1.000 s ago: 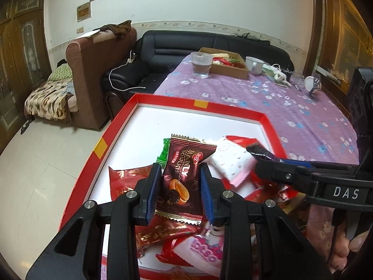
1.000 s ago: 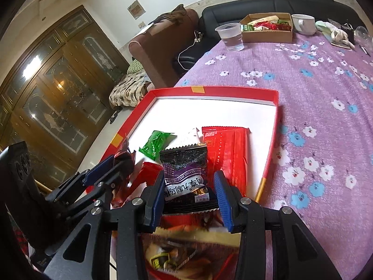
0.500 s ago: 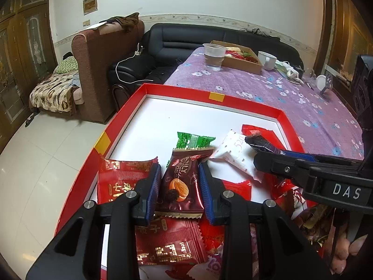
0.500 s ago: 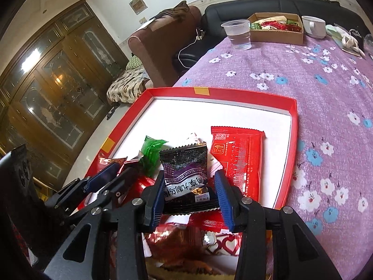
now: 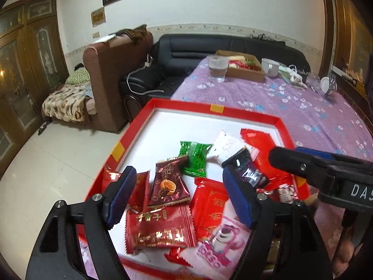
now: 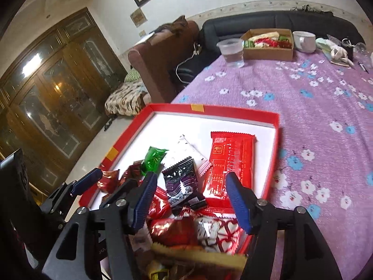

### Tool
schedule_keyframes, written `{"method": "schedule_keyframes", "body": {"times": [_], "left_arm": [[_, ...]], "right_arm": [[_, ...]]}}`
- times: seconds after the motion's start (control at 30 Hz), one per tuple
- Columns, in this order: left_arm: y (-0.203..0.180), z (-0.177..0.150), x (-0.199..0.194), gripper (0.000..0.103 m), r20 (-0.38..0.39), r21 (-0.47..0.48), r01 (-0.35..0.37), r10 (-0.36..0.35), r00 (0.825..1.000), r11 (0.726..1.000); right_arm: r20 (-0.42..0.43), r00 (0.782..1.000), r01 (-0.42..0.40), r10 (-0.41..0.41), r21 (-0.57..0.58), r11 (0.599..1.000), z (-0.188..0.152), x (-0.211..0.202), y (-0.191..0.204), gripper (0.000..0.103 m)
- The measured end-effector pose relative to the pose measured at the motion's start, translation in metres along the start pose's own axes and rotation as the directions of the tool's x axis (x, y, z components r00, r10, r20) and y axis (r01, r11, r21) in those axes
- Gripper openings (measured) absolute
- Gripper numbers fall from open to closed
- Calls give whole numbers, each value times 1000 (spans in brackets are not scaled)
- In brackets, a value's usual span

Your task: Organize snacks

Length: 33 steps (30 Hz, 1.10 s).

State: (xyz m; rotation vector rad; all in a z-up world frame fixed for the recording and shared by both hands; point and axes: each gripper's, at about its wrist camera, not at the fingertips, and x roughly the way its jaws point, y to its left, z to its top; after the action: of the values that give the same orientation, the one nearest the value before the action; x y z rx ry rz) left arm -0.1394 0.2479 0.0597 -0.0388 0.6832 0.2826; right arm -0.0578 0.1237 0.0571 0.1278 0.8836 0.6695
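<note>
Purple floral tablecloth (image 6: 314, 107), red-rimmed white tray (image 5: 244, 113) at its near edge, left gripper (image 5: 179, 196) just spread, brown almond-chocolate packet (image 5: 166, 184) lying released in the tray, right gripper (image 6: 188, 200) just spread, dark purple packet (image 6: 181, 182) free in the tray

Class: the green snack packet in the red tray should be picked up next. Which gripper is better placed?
Probably left: the green packet lies just ahead of the open left gripper; the right gripper frames the black packet.

Far half of red tray (image 5: 244, 113) bare; snack packets (image 5: 160, 228) crowd near half.
</note>
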Motion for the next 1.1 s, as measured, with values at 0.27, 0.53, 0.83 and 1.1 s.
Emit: {"method": "schedule_keyframes", "body": {"times": [0.27,0.53,0.83,1.1], "left_arm": [[-15,4,-59,83,130,40,-73,67,989,997],[-29,-5,-123,91,279,51,-165,144,949,985],[-23,-17,-178,103,348,-19,-227,219,911,974],[-17,-37,-215,103,352,-53,-226,230,908,973]], "right_arm": [[56,998,-28,27,17,999,-14,-47,1,68],[206,977,-36,49,-66,997,-36,-119,18,71],[358,930,-36,76,-118,992,-66,-184,36,85],[402,914,-6,52,-114,993,-104,-219,45,86]]}}
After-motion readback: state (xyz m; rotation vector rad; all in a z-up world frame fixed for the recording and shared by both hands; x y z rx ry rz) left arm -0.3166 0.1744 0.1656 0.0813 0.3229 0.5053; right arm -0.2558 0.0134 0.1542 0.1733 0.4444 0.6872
